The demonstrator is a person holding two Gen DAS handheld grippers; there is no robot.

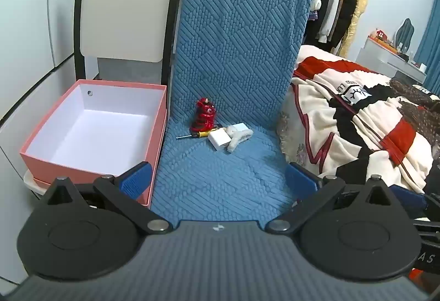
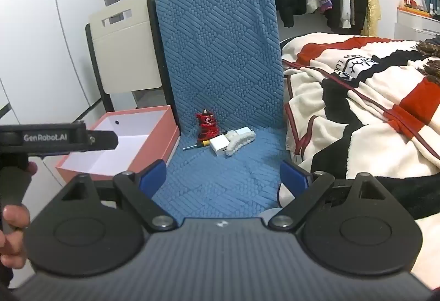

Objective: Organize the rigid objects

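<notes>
Your left gripper [image 1: 218, 177]: fingers apart, nothing between | your right gripper [image 2: 222, 174]: fingers apart, nothing between | figurine [image 1: 204, 117], screwdriver [image 1: 196, 135], charger [image 1: 219, 139], clip [image 1: 239, 137]: clustered at the chair [image 1: 233, 53] seat's back | box [image 1: 93, 130]: open, left of chair

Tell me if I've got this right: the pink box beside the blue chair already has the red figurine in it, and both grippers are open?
Not quite. The pink box is empty; the red figurine stands on the blue chair, as the left wrist view shows. Both grippers, left gripper and right gripper, are open.
</notes>
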